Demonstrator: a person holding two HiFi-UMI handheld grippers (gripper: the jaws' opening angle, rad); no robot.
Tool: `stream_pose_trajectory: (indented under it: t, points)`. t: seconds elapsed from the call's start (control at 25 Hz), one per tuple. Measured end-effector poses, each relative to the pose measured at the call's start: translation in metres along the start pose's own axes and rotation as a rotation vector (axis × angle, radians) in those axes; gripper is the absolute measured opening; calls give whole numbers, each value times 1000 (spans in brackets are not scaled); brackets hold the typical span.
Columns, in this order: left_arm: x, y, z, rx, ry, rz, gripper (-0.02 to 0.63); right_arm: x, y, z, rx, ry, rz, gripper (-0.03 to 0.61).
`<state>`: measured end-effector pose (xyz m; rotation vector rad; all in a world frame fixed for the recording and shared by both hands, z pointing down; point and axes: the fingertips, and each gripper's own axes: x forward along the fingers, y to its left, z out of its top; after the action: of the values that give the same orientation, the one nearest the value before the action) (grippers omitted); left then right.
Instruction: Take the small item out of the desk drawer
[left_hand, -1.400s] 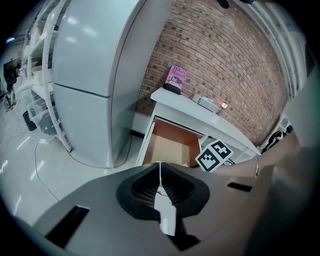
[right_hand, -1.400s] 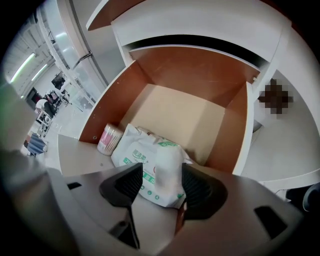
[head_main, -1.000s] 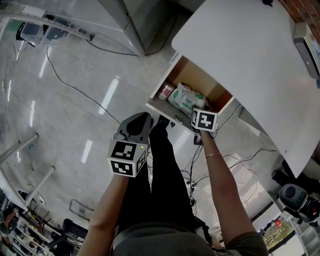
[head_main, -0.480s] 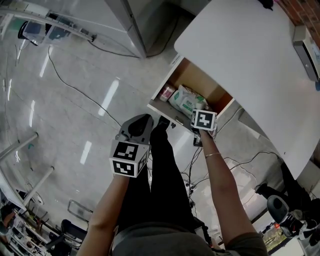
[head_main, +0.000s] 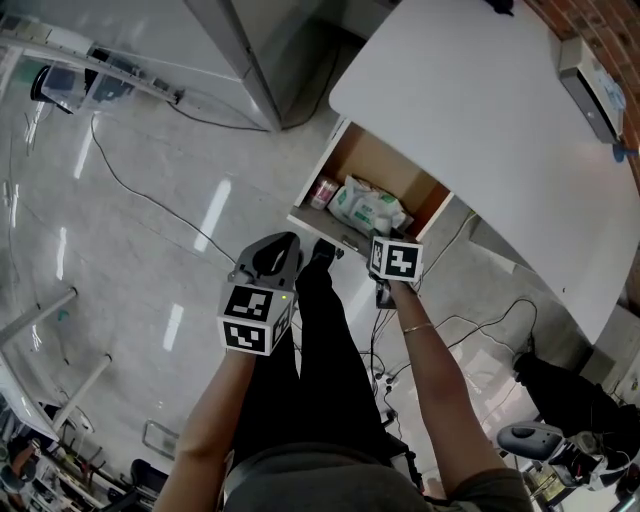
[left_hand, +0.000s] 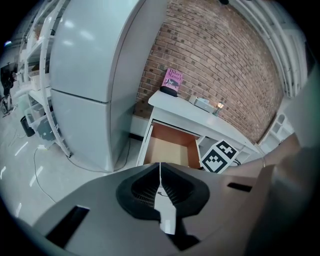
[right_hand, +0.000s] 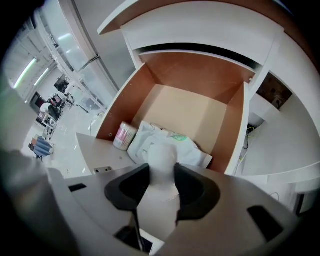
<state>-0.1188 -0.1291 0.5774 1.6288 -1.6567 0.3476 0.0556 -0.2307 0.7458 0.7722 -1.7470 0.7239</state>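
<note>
right tool (right_hand: 161, 172): jaws just closed in, clamping small white item (right_hand: 161, 152) | left tool (left_hand: 160, 167): jaws together, empty | progress: grasp done; lifting clear of open drawer (right_hand: 187, 107) likely remains

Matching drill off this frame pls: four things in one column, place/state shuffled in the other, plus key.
1. left gripper
2. right gripper
3. pack
4. book

A. lies in the drawer
B. shut on a white item
C. upright on the desk, by the brick wall
D. jaws together, nothing between

Pairs: 1-D, 2-B, 3-A, 4-C.

Note: the right gripper's jaws have just been closing, with the white item between them.
</note>
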Motion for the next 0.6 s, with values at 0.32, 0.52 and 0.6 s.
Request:
stream_pose_trajectory:
  t: [0.32,0.52,0.6]
  points:
    - [-9,-9,8,49,-4,-36,25,-39,19,0,38,-75,40,164]
    - [-14,-13,15,78,-9,-62,25,-62,26,4,74,-125,51,164]
    - [-15,-14,17,90,-13,-73,25,-71,29,6,88,-148,53,165]
